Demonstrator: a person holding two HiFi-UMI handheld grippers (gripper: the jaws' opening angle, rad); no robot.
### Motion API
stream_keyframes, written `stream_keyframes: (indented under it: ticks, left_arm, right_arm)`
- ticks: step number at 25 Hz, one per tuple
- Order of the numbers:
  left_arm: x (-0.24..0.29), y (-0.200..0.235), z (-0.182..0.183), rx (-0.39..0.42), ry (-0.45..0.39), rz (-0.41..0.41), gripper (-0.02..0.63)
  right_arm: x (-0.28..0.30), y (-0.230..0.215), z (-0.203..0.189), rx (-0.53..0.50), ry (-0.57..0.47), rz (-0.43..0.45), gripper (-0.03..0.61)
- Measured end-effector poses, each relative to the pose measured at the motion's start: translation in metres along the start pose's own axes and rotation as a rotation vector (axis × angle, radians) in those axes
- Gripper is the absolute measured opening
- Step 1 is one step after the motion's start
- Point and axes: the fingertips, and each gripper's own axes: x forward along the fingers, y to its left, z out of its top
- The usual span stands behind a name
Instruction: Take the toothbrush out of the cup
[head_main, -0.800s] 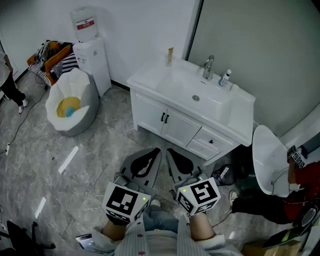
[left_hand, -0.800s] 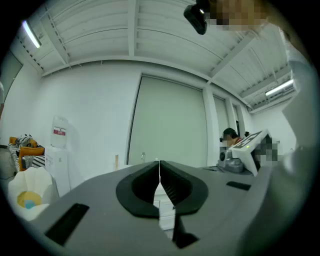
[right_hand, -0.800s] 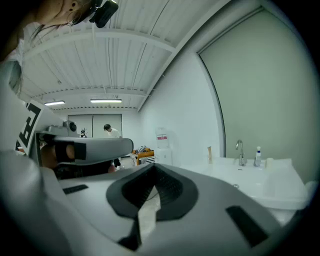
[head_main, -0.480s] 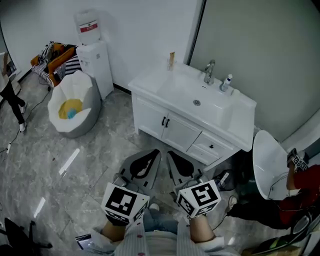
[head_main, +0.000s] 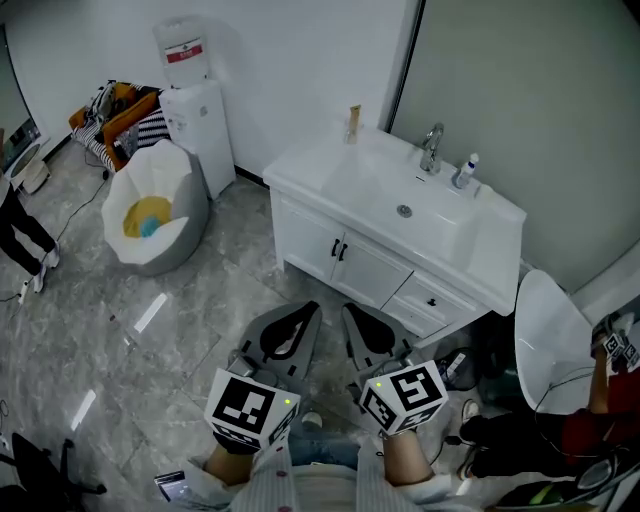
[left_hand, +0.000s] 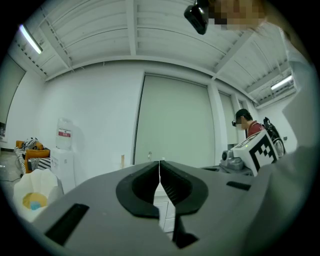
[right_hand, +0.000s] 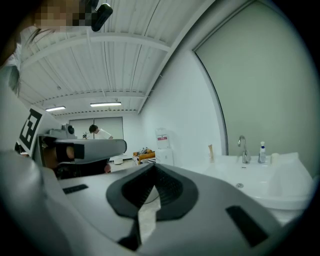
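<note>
A tan cup (head_main: 353, 124) with the toothbrush upright in it stands on the back left corner of the white vanity top (head_main: 300, 170). It shows small and far in the left gripper view (left_hand: 122, 160) and the right gripper view (right_hand: 210, 152). My left gripper (head_main: 308, 310) and right gripper (head_main: 348, 312) are held side by side low in front of me, over the floor and well short of the vanity. Both are shut and empty, the left gripper (left_hand: 159, 163) and right gripper (right_hand: 152, 168) each with jaws meeting at the tips.
A faucet (head_main: 432, 148) and a small bottle (head_main: 465, 172) stand behind the basin. A water dispenser (head_main: 195, 110) and a white beanbag seat (head_main: 150, 205) are at the left. A white round chair (head_main: 548, 330) and a person in red (head_main: 600, 420) are at the right.
The head view has shifted, so the vanity now sits slightly lower and further right in the picture. Both grippers stay shut and side by side. The person at the left edge has moved.
</note>
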Motion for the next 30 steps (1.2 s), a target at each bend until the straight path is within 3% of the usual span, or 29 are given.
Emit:
stream_keyframes:
  ticks: [19, 30]
  left_arm:
    - [0.164, 0.161, 0.009, -0.008, 0.017, -0.060, 0.018]
    - [0.210, 0.242, 0.012, -0.006, 0.020, -0.093, 0.018]
  right_arm:
    - [0.185, -0.109, 0.020, 0.034, 0.033, -0.079, 0.011]
    - [0.262, -0.143, 0.030, 0.044, 0.015, -0.160, 0.011]
